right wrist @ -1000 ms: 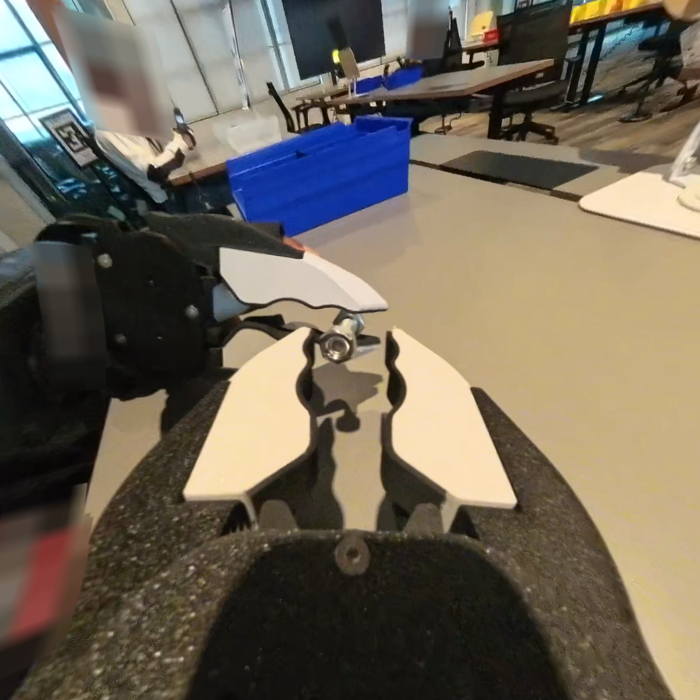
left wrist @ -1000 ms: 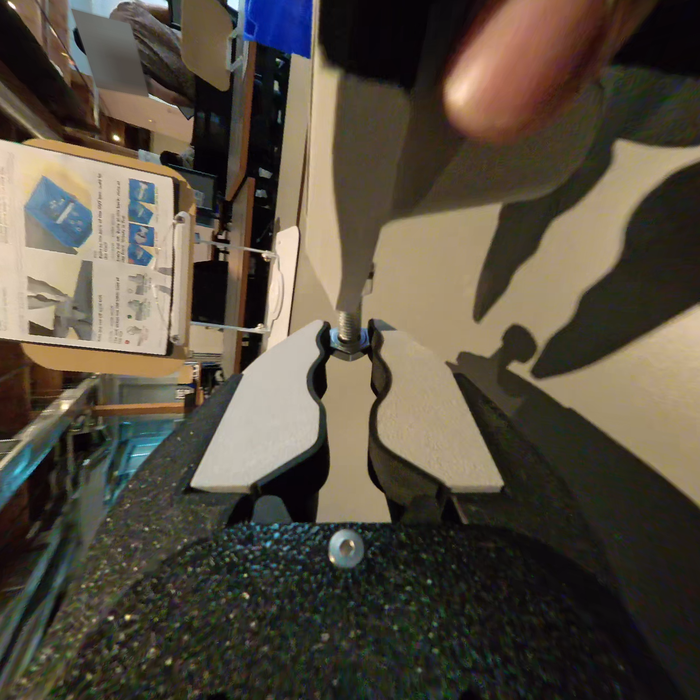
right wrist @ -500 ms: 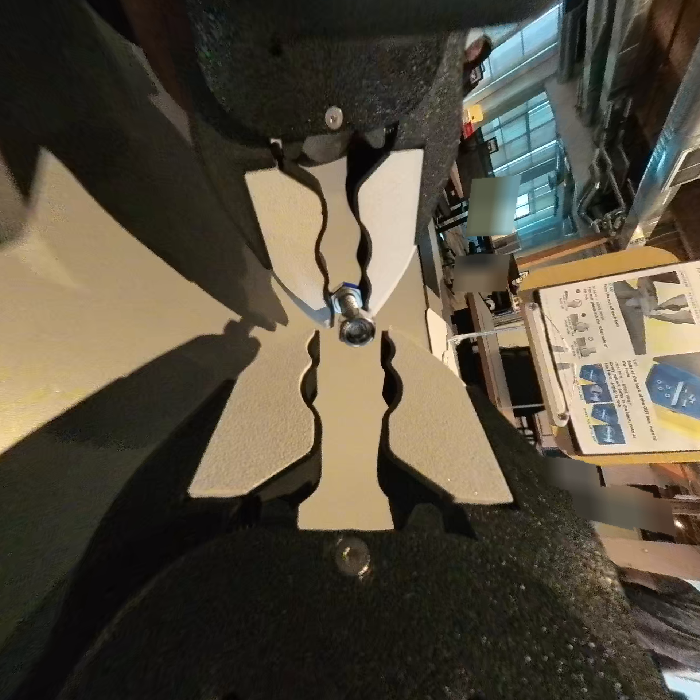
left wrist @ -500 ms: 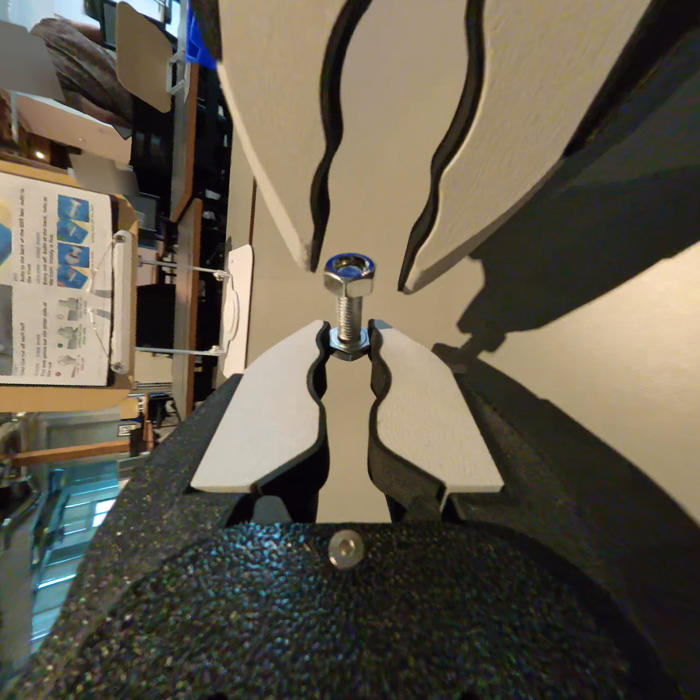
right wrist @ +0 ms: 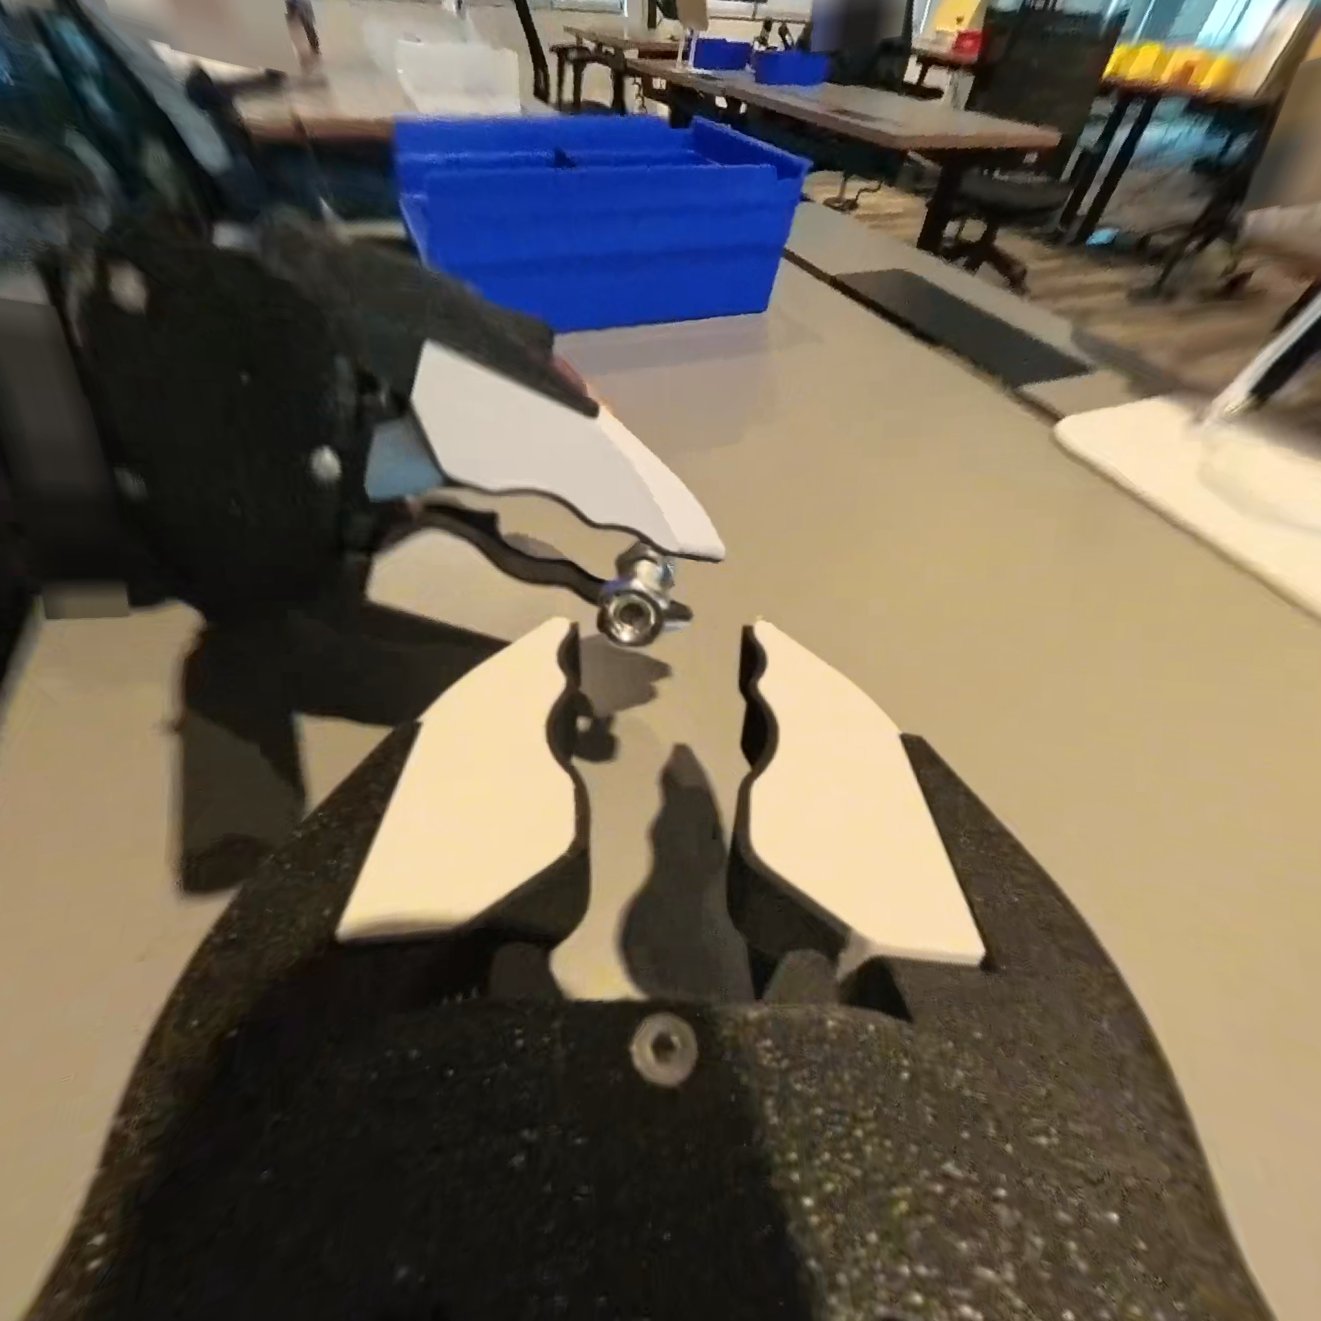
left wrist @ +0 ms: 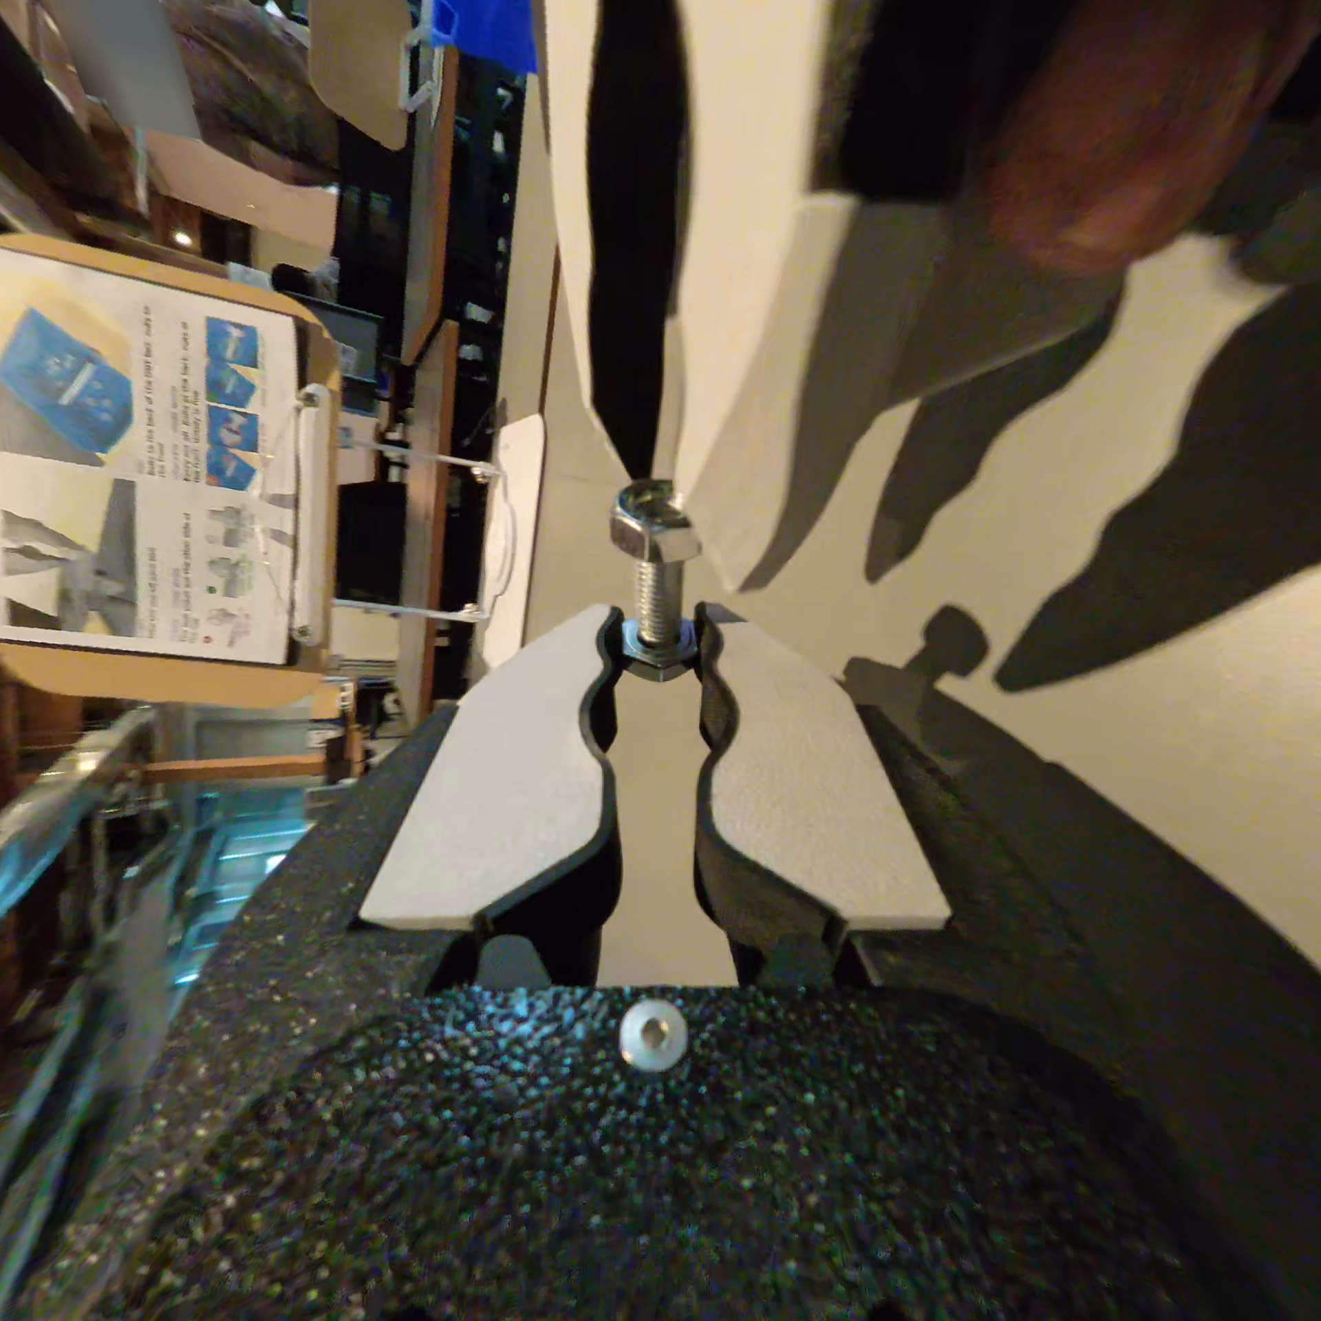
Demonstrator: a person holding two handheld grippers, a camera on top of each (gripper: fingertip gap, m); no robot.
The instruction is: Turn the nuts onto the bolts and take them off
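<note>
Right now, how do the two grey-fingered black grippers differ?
The left gripper is shut on a silver hex nut threaded on a silver bolt; the right gripper is open and holds nothing, its fingertips just short of the bolt head. Both share wavy-edged grey fingers and speckled black bodies above a beige table.

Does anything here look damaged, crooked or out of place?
Nothing stands out. The left tool is shut on a silver hexagonal nut, with the silver threaded bolt straight. The right tool is open, close before the bolt head.
</note>
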